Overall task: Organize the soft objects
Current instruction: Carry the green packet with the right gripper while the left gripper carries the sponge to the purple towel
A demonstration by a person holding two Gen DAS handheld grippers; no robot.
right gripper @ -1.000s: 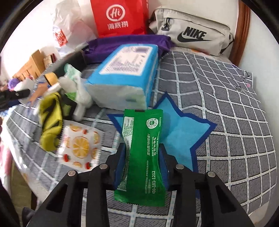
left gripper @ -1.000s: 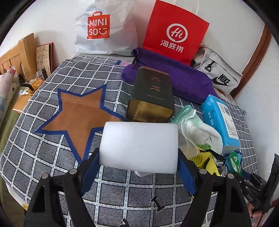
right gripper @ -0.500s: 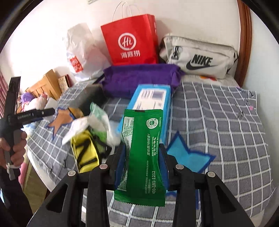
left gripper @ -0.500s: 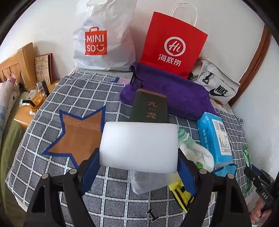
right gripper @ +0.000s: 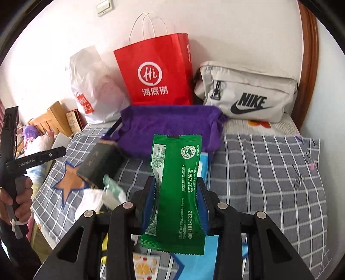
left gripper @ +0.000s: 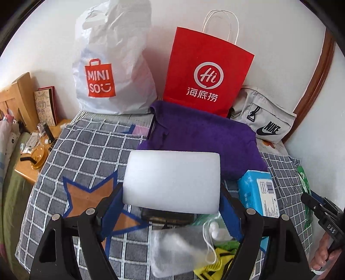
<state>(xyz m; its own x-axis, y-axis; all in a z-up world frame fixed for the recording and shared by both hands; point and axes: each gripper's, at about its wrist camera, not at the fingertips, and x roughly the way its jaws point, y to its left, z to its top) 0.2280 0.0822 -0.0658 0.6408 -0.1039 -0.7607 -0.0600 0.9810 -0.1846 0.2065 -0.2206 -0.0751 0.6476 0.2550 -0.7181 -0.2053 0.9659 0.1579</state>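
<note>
Above the checked blanket (left gripper: 90,150), the left gripper (left gripper: 171,206) spreads wide, clamping a white foam block (left gripper: 171,179). Only the right wrist view shows the right gripper (right gripper: 175,202) narrowed on an upright green packet (right gripper: 175,189), and the dark tin (right gripper: 99,163) uncovered. Farther back: purple towel (left gripper: 204,135), red bag (left gripper: 207,75).

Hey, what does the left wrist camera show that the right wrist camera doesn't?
Only the left wrist view shows the white foam block clamped in the left gripper, and the face mask below it. Only the right wrist view shows the green packet clamped in the right gripper, and the wall switch. Both show the red paper bag, white plastic bag, purple towel, grey Nike bag, blue tissue pack and checked blanket.
</note>
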